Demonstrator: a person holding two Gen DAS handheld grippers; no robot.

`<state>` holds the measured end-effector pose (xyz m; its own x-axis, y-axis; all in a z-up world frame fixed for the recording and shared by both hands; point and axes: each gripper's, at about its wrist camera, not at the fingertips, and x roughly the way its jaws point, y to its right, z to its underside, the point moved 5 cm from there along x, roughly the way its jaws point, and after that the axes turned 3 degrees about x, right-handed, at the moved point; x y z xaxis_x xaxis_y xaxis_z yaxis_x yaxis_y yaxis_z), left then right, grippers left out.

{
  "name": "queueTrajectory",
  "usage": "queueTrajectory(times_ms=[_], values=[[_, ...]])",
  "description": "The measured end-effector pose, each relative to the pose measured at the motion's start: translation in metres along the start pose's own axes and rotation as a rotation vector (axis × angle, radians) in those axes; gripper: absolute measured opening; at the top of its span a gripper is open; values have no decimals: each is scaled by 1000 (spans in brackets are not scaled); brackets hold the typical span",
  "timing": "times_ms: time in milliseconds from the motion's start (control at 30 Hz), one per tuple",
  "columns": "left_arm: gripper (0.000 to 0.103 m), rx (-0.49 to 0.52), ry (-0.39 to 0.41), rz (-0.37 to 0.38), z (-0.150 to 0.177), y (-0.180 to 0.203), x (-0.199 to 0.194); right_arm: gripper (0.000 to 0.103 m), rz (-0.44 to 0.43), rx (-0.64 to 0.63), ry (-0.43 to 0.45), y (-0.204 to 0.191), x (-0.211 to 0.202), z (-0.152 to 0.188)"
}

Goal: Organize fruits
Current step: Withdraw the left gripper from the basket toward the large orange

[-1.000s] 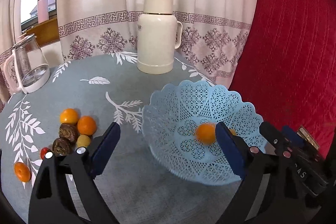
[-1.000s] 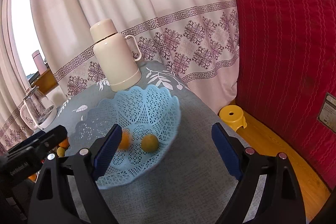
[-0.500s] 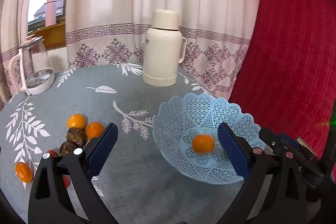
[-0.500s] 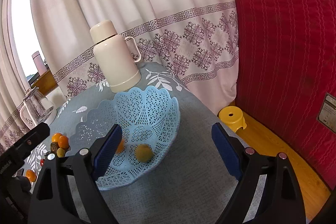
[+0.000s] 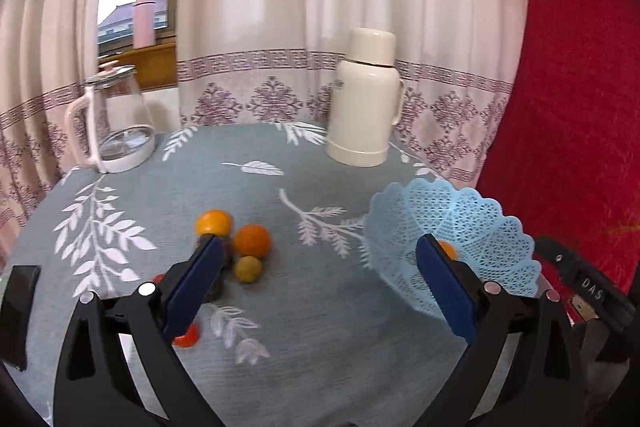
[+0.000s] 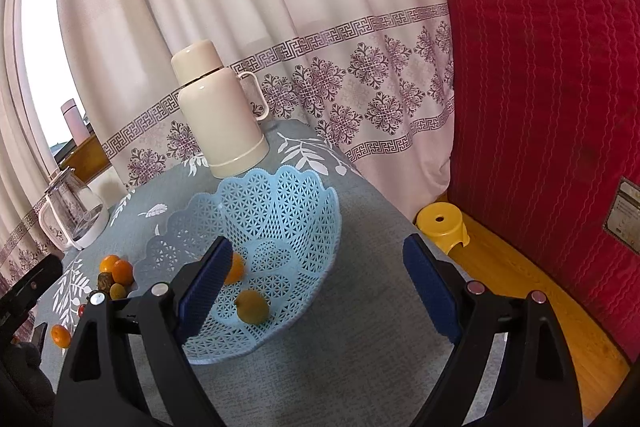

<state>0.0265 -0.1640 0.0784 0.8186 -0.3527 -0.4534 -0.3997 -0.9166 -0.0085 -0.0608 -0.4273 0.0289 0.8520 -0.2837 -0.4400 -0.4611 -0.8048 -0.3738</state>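
Legible text: white letters "DAS" on the black body of the right tongs (image 5: 588,291), seen at the right edge of the left wrist view. Rectangular pale label plate (image 6: 626,217) on the red quilted panel (image 6: 540,67): print too small to read. Small emblem on the cream thermos flask (image 5: 362,99): illegible.

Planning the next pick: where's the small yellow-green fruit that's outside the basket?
Left wrist view: yellow-green fruit lies left of centre on the tablecloth, just below the orange.
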Motion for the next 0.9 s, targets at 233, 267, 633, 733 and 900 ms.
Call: queueTrajectory(times_ms=[233, 267, 633, 733, 900], values=[[100, -46, 10, -84, 5, -42, -16, 89, -11, -11, 6, -9, -9, -2], [100, -57, 9, -96, 6, -49, -18, 89, -17, -11, 6, -11, -11, -2], [100, -181, 6, -235, 18, -130, -35, 90, -105, -104, 87, -65, -48, -4], [100, -209, 8, -268, 20, -150, -41, 90, -132, -125, 104, -82, -56, -2], [100, -241, 5, -320, 23, -178, -46, 90, -169, -144, 100, -106, -61, 7]])
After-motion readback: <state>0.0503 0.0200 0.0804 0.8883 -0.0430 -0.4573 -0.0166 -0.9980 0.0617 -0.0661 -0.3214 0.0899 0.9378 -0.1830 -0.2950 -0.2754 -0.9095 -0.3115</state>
